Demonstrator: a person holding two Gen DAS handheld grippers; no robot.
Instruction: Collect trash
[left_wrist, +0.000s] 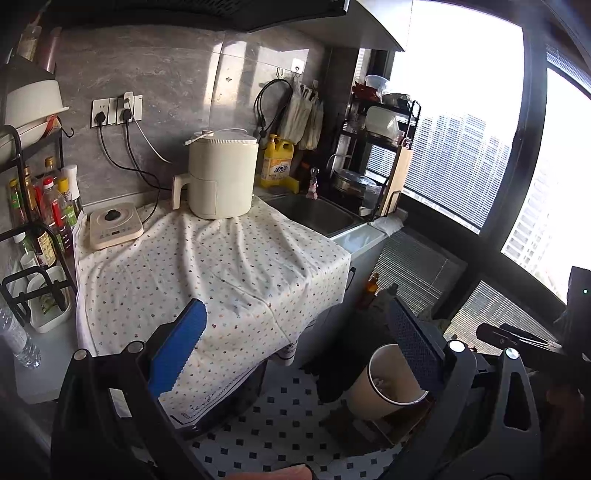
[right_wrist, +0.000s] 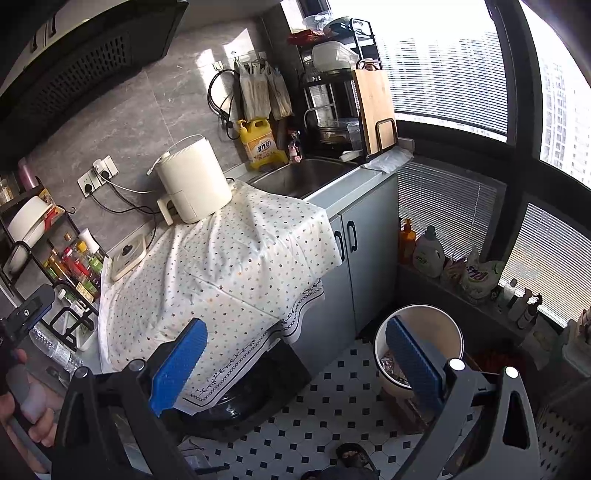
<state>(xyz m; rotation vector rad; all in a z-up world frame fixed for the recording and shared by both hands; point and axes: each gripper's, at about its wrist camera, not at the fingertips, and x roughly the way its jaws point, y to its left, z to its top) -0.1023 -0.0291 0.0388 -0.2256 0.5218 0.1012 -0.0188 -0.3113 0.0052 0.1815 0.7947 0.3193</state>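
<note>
both grippers up in the air over the kitchen corner, nothing in either. the left gripper has its blue pads spread wide, empty space between them, hanging over the front edge of the dotted cloth that covers the counter. the right gripper is just as wide, also holding nothing, its far finger lined up in front of the bin.

and there's the bin on the tiled floor, down by the grey cabinet, with crumpled trash lying in its bottom. from the left wrist view the same bin shows tilted by the lens, low right, partly behind a finger.

the cloth itself looks bare apart from the white air fryer at the back, and a flat cooker sits on its left corner. the sink lies just right of the cloth, a yellow detergent jug behind it. a hand grips the other handle at the left edge of the right wrist view.
</note>
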